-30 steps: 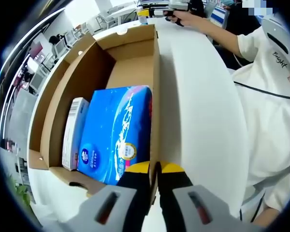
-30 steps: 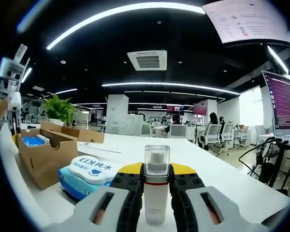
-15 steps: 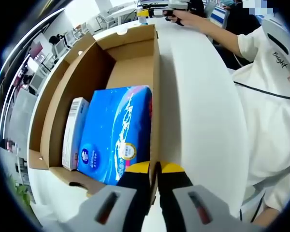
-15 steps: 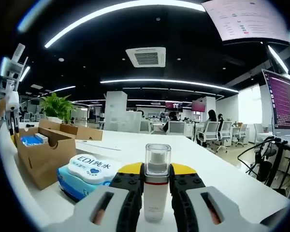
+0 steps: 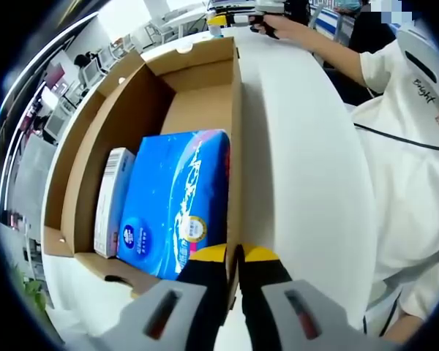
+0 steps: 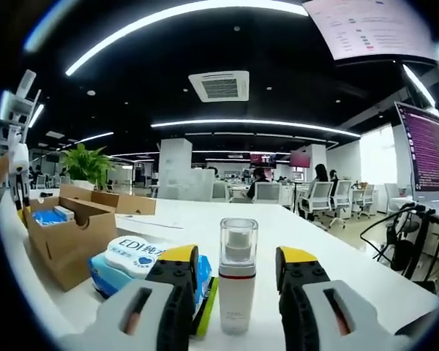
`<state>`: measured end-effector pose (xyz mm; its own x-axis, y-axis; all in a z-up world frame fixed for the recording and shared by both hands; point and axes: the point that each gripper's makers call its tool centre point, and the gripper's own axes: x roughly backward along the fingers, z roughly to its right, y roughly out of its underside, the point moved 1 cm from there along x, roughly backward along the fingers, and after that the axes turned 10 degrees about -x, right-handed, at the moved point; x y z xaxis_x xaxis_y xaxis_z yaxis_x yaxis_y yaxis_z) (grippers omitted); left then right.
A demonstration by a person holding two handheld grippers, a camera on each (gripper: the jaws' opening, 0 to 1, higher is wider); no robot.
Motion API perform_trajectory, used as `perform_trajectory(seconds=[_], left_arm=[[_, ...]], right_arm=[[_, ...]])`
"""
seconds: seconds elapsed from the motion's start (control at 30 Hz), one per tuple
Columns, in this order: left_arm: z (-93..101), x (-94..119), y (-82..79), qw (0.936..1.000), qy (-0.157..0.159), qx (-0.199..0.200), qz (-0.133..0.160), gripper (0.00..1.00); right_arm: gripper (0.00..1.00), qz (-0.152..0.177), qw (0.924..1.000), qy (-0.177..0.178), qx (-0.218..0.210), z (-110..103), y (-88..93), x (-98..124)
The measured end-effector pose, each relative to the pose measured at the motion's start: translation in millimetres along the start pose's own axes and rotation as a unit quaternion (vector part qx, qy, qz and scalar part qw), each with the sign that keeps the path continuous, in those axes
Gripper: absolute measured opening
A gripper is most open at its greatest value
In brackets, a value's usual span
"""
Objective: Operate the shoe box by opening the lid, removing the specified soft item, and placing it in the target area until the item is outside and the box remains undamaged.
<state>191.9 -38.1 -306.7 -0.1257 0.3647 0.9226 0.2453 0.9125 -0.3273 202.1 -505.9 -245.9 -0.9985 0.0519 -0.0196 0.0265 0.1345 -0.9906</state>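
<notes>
My right gripper point(image 6: 238, 270) is wide open, with one bottle point(image 6: 237, 274) standing free between its jaws on the table point(image 6: 336, 256). My left gripper point(image 5: 234, 256) pinches the wall of the box point(image 5: 234, 131). The lid is off. One blue soft pack point(image 5: 177, 201) and one small carton point(image 5: 111, 201) lie inside. I think I must go for the pack next. One wipes pack point(image 6: 135, 259) sits just beside the bottle.
</notes>
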Motion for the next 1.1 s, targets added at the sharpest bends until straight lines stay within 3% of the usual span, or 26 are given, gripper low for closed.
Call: perform_trajectory(seconds=[0.17, 0.3, 0.53, 0.6, 0.7, 1.1], left_arm=[[-0.3, 0, 0.5, 1.0000, 0.001, 0.000, 0.000, 0.04], [-0.3, 0, 0.5, 1.0000, 0.001, -0.001, 0.002, 0.04], [-0.4, 0, 0.3, 1.0000, -0.001, -0.002, 0.003, 0.04], [-0.5, 0, 0.2, 1.0000, 0.000, 0.000, 0.001, 0.04], [-0.1, 0, 0.2, 1.0000, -0.002, -0.002, -0.001, 0.04], [0.3, 0, -0.4, 1.0000, -0.001, 0.000, -0.002, 0.04]], right_arm=[[0.55, 0.006, 0.9998, 0.001, -0.020, -1, -3.1, 4], [0.58, 0.013, 0.9986, 0.014, -0.049, 1, -13.3, 9], [0.67, 0.052, 0.9978, 0.008, -0.040, -6, -50.0, 25], [0.68, 0.080, 0.9964, 0.001, -0.031, -11, -65.3, 32], [0.69, 0.082, 0.9963, -0.013, -0.024, -19, -73.0, 37], [0.67, 0.068, 0.9975, -0.015, -0.012, -30, -67.9, 38]])
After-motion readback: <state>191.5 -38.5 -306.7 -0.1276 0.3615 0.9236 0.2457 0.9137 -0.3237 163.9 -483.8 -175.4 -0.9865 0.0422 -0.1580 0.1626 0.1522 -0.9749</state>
